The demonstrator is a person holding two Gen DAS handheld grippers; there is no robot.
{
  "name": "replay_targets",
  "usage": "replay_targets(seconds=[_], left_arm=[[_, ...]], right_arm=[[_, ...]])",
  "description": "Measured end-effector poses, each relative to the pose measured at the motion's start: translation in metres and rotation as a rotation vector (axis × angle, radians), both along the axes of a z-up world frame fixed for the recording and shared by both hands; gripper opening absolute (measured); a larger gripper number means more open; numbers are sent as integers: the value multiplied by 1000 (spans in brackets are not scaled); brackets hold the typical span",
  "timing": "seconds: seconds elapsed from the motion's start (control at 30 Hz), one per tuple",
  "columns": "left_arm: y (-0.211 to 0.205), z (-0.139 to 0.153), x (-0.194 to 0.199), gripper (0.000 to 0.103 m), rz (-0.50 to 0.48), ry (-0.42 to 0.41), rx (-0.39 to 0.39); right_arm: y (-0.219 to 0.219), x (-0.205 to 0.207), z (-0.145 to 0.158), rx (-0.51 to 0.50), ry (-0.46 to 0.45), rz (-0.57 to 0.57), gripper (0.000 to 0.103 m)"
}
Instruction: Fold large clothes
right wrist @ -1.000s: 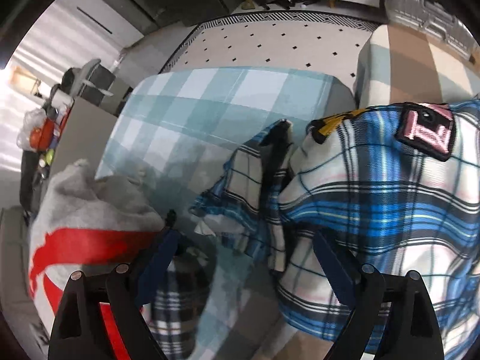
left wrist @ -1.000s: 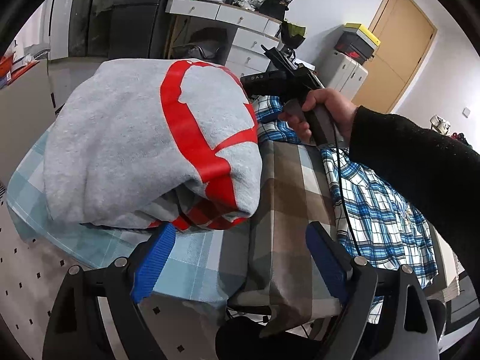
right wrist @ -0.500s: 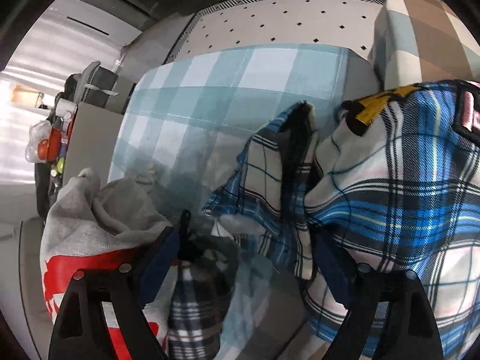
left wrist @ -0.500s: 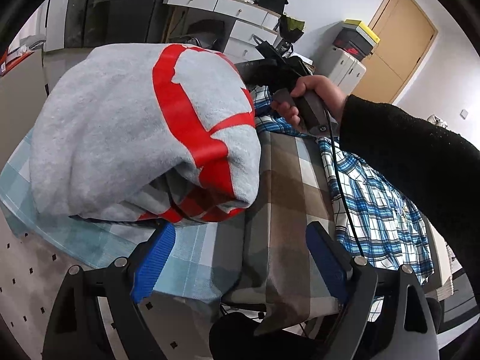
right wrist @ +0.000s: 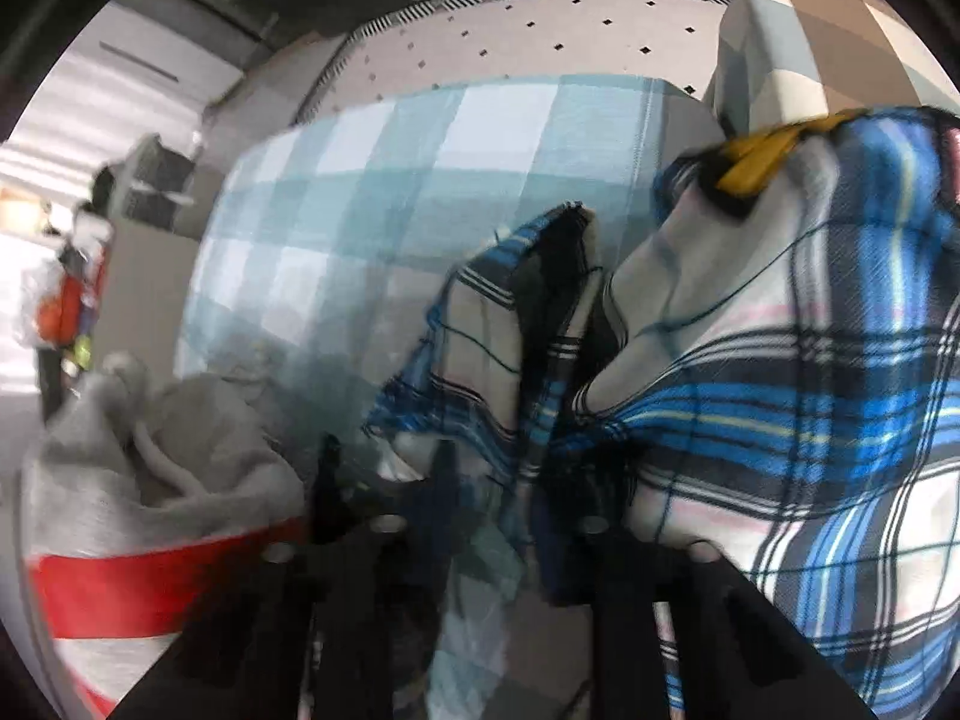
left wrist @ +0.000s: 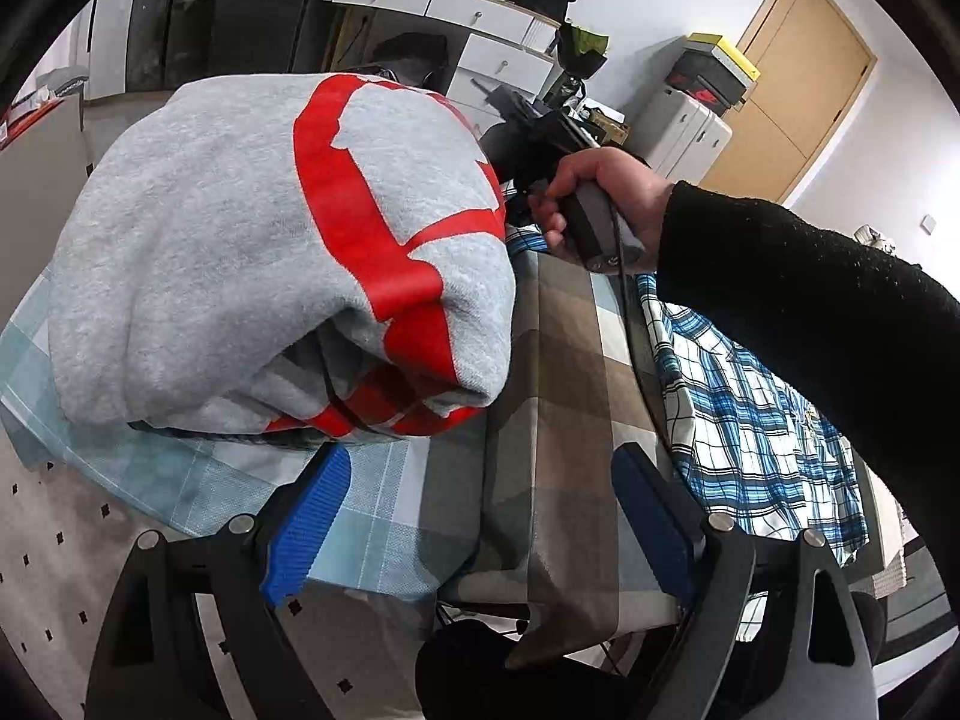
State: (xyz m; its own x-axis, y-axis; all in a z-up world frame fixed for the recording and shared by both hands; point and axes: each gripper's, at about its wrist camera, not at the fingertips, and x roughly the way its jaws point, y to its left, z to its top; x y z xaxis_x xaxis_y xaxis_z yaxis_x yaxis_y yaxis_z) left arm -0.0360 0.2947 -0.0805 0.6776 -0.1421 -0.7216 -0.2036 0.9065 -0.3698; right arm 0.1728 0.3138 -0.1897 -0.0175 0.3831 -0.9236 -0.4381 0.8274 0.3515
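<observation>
A folded grey sweatshirt [left wrist: 240,252] with a red print lies on the check-covered table [left wrist: 570,390]. Beside it on the right lies a blue plaid shirt [left wrist: 750,408], rumpled. My left gripper [left wrist: 480,510] hovers open over the table's near edge, just below the sweatshirt, with nothing between its blue pads [left wrist: 306,516]. In the right wrist view my right gripper [right wrist: 492,498] points steeply down. Its jaws are closing, with the plaid shirt's [right wrist: 780,390] bunched edge pinched between them. A hand [left wrist: 606,192] in a black sleeve holds that gripper beyond the sweatshirt [right wrist: 150,480].
A teal check cloth [right wrist: 420,180] covers the far table part, and past it lies a dotted floor mat [right wrist: 540,30]. Behind the table stand a white drawer cabinet [left wrist: 480,6] with clutter on top, stacked storage boxes [left wrist: 696,114] and a wooden door [left wrist: 798,60].
The right gripper's jaws came together from wide apart onto the plaid shirt's edge as it sank slightly. The left gripper stayed open and barely moved.
</observation>
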Motion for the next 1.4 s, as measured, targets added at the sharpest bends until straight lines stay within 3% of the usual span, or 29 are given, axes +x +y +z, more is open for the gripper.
replay_targets(seconds=[0.07, 0.2, 0.37, 0.63, 0.9, 1.23, 1.4], left_arm=[[1, -1, 0, 86, 1, 3, -5], [3, -1, 0, 86, 0, 6, -6], [2, -1, 1, 86, 3, 7, -14], [-15, 11, 5, 86, -19, -8, 3], [-33, 21, 18, 86, -41, -13, 46], [-74, 49, 64, 86, -89, -40, 113], [-104, 59, 101, 86, -115, -38, 131]], right_arm=[[0, -2, 0, -6, -23, -3, 3], [-9, -4, 18, 63, -88, -8, 2], [-32, -4, 54, 223, -91, -51, 2], [-81, 7, 97, 387, -100, -142, 2], [-173, 21, 163, 594, -189, -242, 2], [-316, 16, 267, 865, -433, -288, 2], [-390, 19, 300, 868, -542, -344, 2]])
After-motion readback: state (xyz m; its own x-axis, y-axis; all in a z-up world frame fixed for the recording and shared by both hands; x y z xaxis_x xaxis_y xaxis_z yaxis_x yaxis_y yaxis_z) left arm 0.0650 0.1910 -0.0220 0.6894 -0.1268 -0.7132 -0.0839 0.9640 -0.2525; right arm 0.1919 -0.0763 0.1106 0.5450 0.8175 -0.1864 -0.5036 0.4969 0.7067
